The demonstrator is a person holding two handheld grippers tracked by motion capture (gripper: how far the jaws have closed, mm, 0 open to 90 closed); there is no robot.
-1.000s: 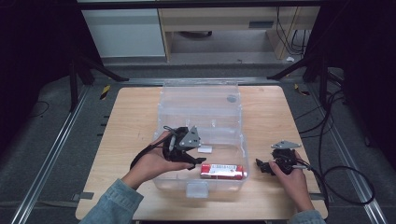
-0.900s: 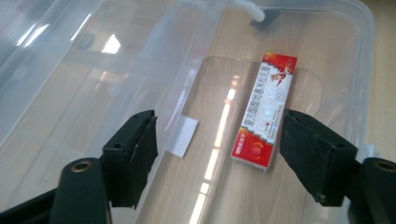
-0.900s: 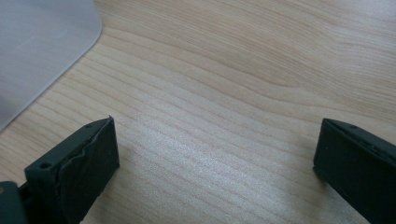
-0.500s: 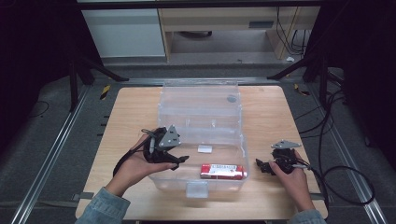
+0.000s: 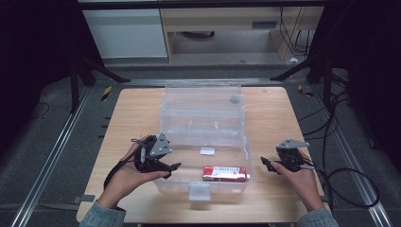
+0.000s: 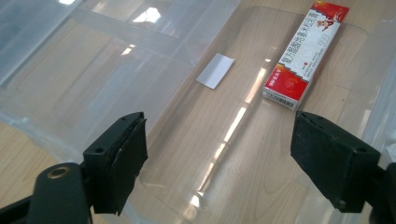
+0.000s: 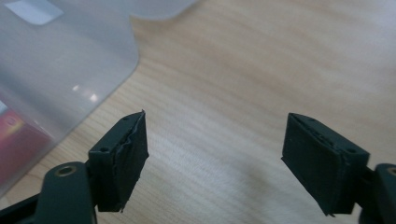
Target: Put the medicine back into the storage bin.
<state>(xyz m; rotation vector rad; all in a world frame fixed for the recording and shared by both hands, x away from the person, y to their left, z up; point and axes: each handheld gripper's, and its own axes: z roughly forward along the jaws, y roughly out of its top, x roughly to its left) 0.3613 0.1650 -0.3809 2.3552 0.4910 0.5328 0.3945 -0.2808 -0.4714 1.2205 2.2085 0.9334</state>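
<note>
A clear plastic box [image 5: 203, 137] is sitting open in the middle of the wooden desk [image 5: 279, 123], its lid leaning back toward the far side. Inside, a red and white carton [image 5: 226, 173] is lying flat against the near wall, toward the right corner. A small white label [image 5: 207, 151] is lying on the box floor, a little farther in and to the left of the carton.

The left gripper [image 5: 163, 166] is hovering at the left wall of the box, near its near end, held in the person's left hand [image 5: 125, 177]. Its jaws are standing wide apart with nothing between them. In the left gripper view, the gripper [image 6: 219, 158] is looking down through the clear wall at the carton [image 6: 306, 53] and the label [image 6: 215, 70], both well apart from the jaws.

The right gripper [image 5: 269, 163] is resting over the bare desk just right of the box, held in the right hand [image 5: 302, 182], and pointing toward the box. In the right gripper view, the gripper [image 7: 215, 158] is also spread wide and empty, with wood grain between the jaws and the box corner [image 7: 60, 88] at the left.
</note>
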